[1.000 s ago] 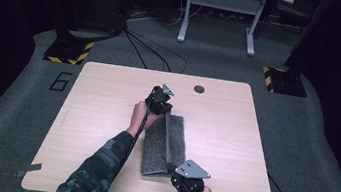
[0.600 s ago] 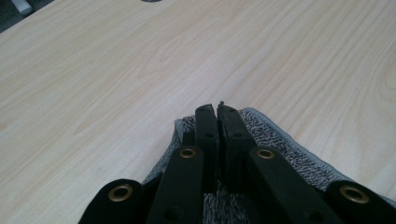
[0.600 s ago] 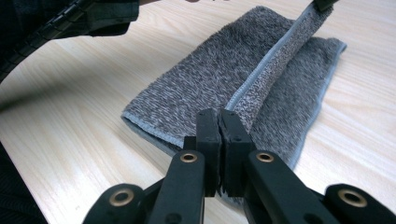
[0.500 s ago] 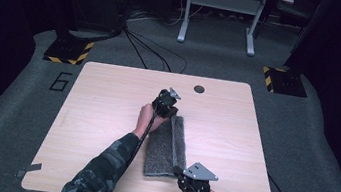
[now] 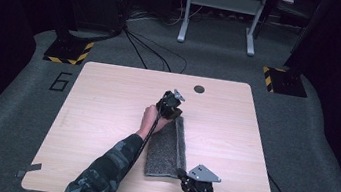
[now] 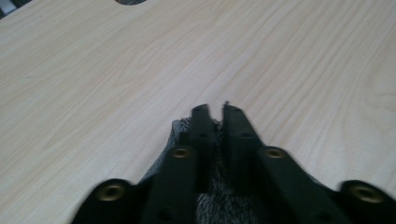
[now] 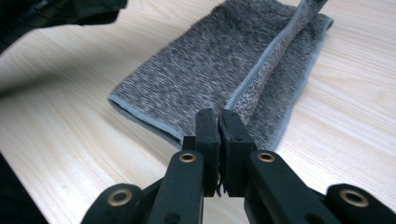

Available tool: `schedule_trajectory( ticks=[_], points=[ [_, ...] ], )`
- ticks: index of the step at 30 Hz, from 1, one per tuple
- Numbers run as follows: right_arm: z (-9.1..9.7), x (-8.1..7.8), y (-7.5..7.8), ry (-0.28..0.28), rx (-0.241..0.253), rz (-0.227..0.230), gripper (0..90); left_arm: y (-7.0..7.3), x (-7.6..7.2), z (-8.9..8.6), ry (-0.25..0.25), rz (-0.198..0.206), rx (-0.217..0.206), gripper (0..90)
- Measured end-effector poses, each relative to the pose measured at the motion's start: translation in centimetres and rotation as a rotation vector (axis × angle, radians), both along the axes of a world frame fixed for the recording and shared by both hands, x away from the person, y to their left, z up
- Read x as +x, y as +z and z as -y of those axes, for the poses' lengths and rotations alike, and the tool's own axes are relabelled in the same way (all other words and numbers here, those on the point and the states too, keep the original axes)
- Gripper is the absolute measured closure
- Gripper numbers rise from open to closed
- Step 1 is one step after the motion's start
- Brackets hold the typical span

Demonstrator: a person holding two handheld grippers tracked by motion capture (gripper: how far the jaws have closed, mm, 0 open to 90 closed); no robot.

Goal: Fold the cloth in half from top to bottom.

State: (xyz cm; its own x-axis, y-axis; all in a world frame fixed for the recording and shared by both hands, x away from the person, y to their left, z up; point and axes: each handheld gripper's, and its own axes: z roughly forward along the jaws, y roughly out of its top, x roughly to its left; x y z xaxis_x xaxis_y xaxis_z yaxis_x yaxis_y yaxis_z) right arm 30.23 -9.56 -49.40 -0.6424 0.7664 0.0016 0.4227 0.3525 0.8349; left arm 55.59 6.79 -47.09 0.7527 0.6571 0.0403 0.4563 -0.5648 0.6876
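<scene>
Dark grey carpet runs round a pale wooden table in the high view, with black cables trailing off toward a metal stand at the top of the frame and yellow-and-black striped floor plates at either far corner. A small dark round hole sits near the table's far edge. Just right of the middle lies a folded grey speckled towel, long and narrow, running from centre frame down toward the lower edge. The left gripper sits at the towel's far end, held by a hand with a camouflage sleeve coming up from the bottom of the frame. The right gripper, topped by a grey three-cornered plate, is at the towel's near right corner, low in the frame.

From the left gripper view, the table's wood grain spreads across the picture, with the round hole cut off at the top edge. The two black jaws rise from the bottom centre with a slim gap between them; they have just been easing apart, and grey towel fabric shows in the gap and under them.

Over in the right gripper view, the towel stretches from centre toward the upper right, its top layer lifted along a pale hemmed edge. The black jaws are pinched together on that hem at lower centre.
</scene>
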Motion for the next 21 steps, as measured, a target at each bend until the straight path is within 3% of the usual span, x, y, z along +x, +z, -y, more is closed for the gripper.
schedule_trajectory(
  ticks=[2,6,12,18,19,21],
  points=[
    [0.3,0.0,0.0,-0.007,-0.005,-0.009,84.4,0.3,0.0,-0.3,0.005,-0.009,-0.035,55.7],
    [1.0,0.0,0.1,-0.024,0.003,-0.020,72.6,1.2,-0.2,-1.4,0.046,0.010,-0.083,35.0],
    [2.1,0.7,0.6,-0.070,0.045,-0.029,51.3,1.5,-0.4,-4.1,0.102,0.000,-0.083,27.1],
    [0.9,2.1,0.0,-0.056,-0.001,-0.046,41.0,0.3,-0.4,-7.1,0.160,-0.037,-0.025,25.7],
    [0.3,2.9,-0.5,-0.049,-0.043,-0.048,40.1,0.0,-0.4,-7.7,0.174,-0.043,-0.015,25.8],
    [0.1,3.1,-0.7,-0.056,-0.048,-0.059,38.9,-0.5,-0.3,-8.2,0.190,-0.052,-0.007,25.9]
  ],
)
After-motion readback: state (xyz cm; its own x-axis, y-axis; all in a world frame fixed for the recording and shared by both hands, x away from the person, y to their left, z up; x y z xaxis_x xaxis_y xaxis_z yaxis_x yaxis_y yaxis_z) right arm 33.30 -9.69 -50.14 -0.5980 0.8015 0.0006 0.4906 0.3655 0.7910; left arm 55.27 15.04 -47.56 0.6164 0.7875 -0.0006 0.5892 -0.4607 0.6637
